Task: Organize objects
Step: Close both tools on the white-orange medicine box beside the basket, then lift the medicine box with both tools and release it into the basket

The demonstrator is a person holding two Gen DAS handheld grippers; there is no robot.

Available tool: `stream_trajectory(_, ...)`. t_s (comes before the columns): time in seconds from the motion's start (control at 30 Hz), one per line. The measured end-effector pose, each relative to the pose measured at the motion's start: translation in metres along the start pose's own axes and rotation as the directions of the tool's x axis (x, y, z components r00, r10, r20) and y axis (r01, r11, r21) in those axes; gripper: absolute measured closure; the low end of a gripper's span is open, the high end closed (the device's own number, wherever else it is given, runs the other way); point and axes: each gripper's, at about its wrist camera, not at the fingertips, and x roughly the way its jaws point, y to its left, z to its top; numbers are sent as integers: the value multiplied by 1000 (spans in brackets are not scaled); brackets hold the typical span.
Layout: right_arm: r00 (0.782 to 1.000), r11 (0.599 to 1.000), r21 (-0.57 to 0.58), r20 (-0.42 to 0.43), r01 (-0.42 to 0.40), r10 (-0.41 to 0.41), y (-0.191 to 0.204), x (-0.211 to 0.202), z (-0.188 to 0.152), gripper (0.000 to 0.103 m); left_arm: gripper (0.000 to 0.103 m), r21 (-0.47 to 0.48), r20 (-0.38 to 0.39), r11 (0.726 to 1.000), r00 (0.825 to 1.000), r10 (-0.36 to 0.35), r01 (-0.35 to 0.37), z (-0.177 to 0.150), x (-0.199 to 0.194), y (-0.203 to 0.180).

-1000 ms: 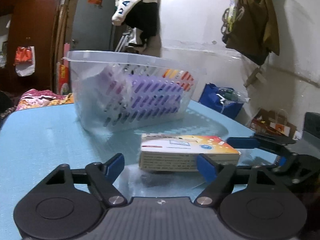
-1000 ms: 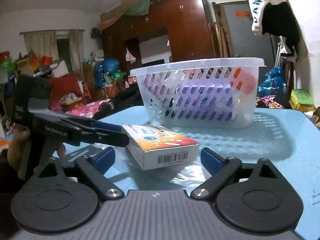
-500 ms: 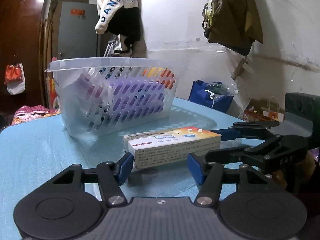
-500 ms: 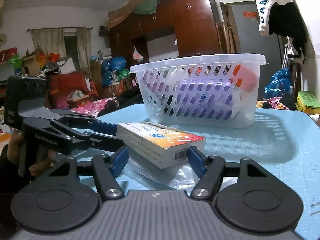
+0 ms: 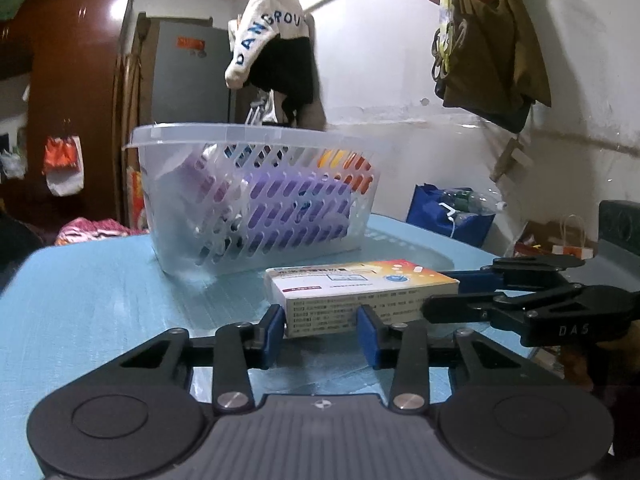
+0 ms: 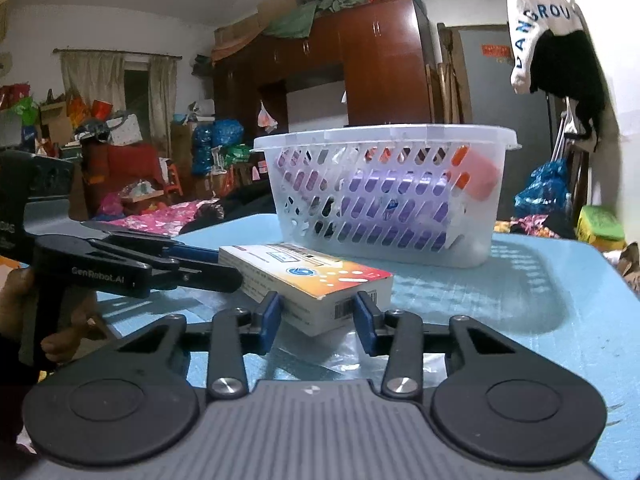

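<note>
A white and orange medicine box (image 5: 360,296) (image 6: 304,280) lies on the blue table (image 5: 100,280) in front of a clear slotted basket (image 5: 256,200) (image 6: 384,192), which holds purple and orange packs. My left gripper (image 5: 322,332) (image 6: 228,266) has the box's left end between its blue pads. Its jaws are closing and the pads look to be against the box. From the other side my right gripper (image 6: 316,320) (image 5: 440,292) takes the barcode end. Its jaws are closing too, with the pads touching the box.
A sheet of clear film (image 6: 332,356) lies on the table under the box. A hand (image 6: 24,292) holds the left gripper's handle. Cluttered furniture, bags and hanging clothes surround the table. The table's right edge (image 6: 616,320) is close by.
Both pairs of jaws have narrowed from wide open down onto the box's two ends. The left gripper has come in closer to the box. The box has stayed in place.
</note>
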Motion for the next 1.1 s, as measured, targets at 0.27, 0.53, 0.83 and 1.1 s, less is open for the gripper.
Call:
stream_trajectory(0.27,1000,999,-33,30,7,-6,3,-3,0,62,63,15,28,1000,1000,15,-16,1,-8,-5)
stream_trajectory(0.53,998,998,-58,68,22,-18,8,-10,9,63,63,24,64,999,998,26,-28,4,-17,-11)
stream_trajectory(0.83,992,991,-123,126,43,-28,12,-16,52,64,63,53,137,998,990,39,-46,38,-33,-14)
stream_trajectory(1.1,986,982,-172,161,81,-53,-7,8,122,64,64,101,207,989,974,89,-112,115,-21,-11)
